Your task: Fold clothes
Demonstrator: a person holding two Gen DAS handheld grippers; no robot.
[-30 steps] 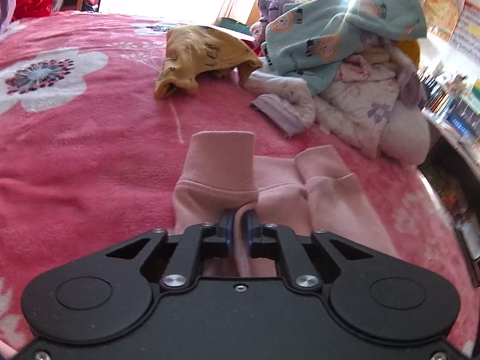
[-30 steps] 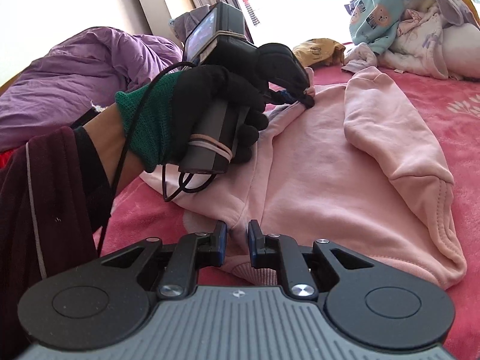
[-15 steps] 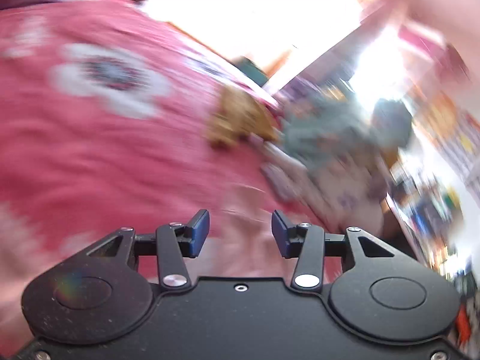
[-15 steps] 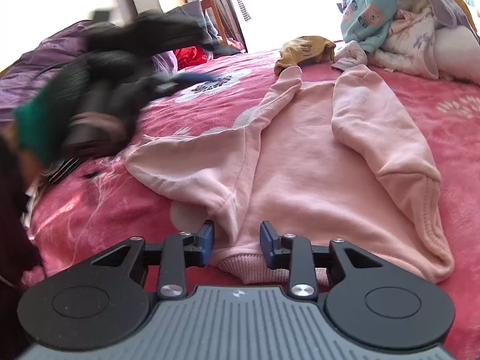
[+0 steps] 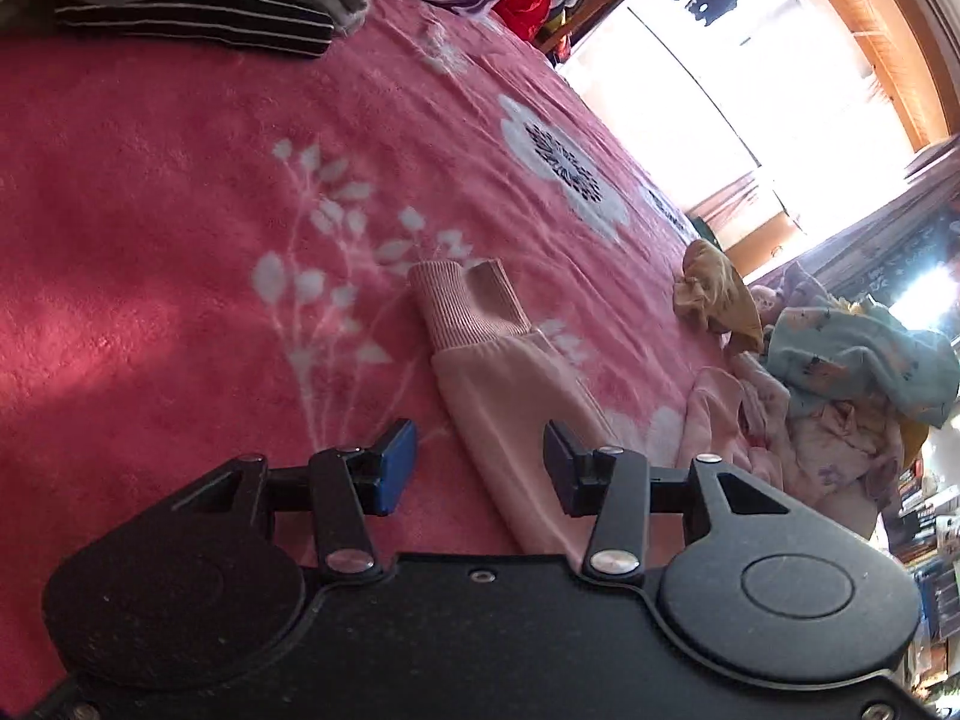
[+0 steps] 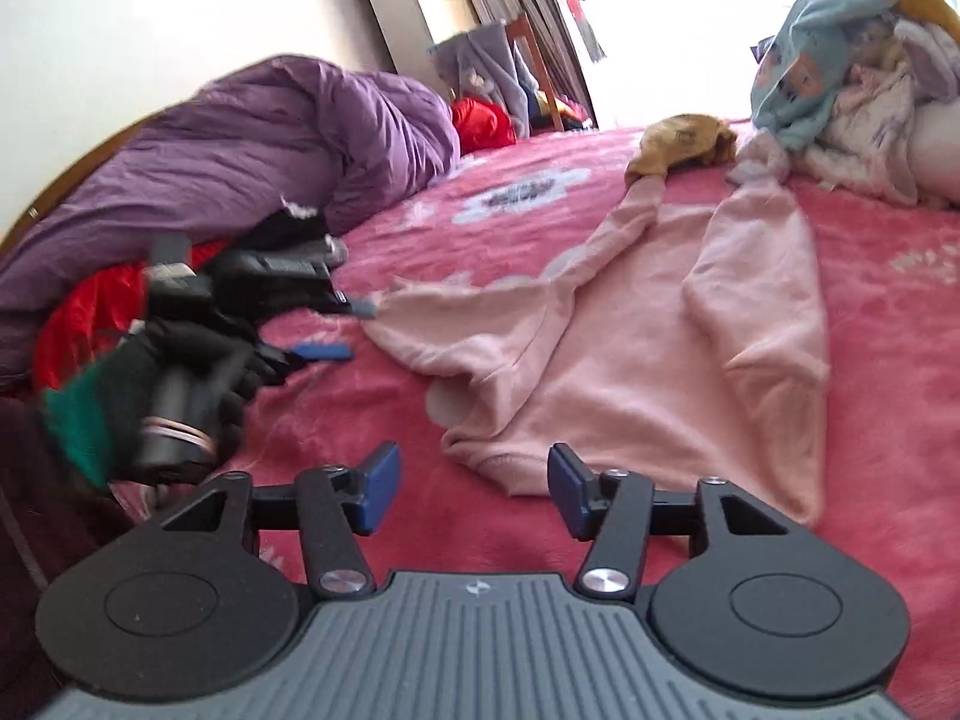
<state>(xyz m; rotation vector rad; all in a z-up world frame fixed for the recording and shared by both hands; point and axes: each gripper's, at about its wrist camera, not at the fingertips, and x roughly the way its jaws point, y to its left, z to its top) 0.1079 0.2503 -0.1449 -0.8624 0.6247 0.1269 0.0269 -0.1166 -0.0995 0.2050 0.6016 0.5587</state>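
A pale pink sweatshirt lies spread on the pink floral blanket, both sleeves folded in over the body. My right gripper is open and empty just in front of its hem. My left gripper is open and empty over one pink sleeve whose ribbed cuff points away. In the right wrist view the left gripper sits open at the sweatshirt's left corner, held by a black-gloved hand.
A pile of unfolded clothes with a teal printed garment sits at the far right, a mustard garment beside it. A purple duvet and dark folded clothes lie along the left.
Both grippers have opened and let go of the pink sweatshirt. The left gripper swung away from the sleeve end to the garment's left corner. The right gripper backed off slightly.
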